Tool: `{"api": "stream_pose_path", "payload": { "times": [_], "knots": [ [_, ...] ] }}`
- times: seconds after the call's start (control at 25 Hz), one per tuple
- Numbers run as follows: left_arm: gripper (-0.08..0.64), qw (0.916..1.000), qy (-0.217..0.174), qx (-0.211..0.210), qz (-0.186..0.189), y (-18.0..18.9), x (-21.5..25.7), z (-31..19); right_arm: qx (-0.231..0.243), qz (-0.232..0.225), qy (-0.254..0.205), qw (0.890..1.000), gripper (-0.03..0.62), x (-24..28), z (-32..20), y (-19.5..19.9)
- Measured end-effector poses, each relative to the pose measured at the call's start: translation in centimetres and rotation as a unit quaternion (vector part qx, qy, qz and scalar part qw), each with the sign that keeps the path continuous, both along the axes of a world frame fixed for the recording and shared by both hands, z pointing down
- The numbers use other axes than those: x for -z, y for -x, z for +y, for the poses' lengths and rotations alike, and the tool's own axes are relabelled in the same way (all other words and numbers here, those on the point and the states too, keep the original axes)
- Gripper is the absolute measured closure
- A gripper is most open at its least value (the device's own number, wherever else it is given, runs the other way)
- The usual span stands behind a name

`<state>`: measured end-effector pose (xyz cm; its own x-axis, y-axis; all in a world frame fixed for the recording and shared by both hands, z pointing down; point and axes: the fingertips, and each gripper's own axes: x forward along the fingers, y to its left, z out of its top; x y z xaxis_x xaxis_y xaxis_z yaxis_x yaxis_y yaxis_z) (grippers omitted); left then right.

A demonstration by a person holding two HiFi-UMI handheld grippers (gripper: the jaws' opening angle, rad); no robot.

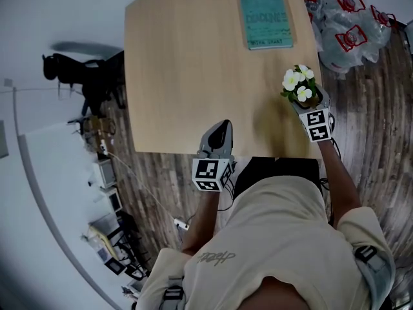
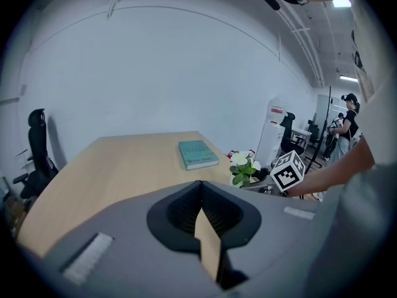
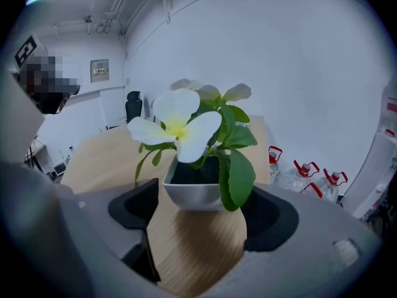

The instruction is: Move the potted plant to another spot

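The potted plant [image 1: 300,86], white flowers and green leaves in a small white pot [image 3: 195,191], stands on the wooden table [image 1: 187,76] close to its right edge. My right gripper [image 1: 308,103] reaches in from the near side, open, with one jaw close on each side of the pot. In the right gripper view [image 3: 201,197] a thin sliver of table shows between the left jaw and the pot; a leaf hides the right side. My left gripper [image 1: 222,128] is shut and empty at the table's near edge [image 2: 200,186]. It also sees the plant [image 2: 245,166].
A teal book [image 1: 266,19] lies at the far right of the table [image 2: 198,154]. Water bottles with red handles [image 1: 348,28] stand on the floor right of the table [image 3: 310,172]. A black office chair [image 1: 71,70] stands to the left.
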<state>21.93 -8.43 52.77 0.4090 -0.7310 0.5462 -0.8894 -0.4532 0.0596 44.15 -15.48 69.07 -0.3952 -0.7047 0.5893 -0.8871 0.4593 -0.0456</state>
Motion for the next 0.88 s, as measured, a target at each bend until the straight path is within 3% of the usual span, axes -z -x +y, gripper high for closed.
{"api": "stream_pose_path", "payload": {
  "times": [0.2,0.72,0.88],
  "knots": [
    [0.543,0.9991,0.016,0.026,0.029,0.0,0.2,-0.2,-0.004,-0.019,0.009,1.000,0.175,-0.3,-1.0,0.8],
    [0.543,0.9990,0.032,0.028,0.012,-1.1,-0.7,-1.5,-0.003,-0.033,0.014,0.999,0.177,-1.2,-2.8,1.4],
    [0.543,0.9991,0.032,0.027,0.007,-1.4,-0.8,-1.9,0.005,-0.017,0.013,1.000,0.233,-1.3,-2.7,1.4]
  ]
}}
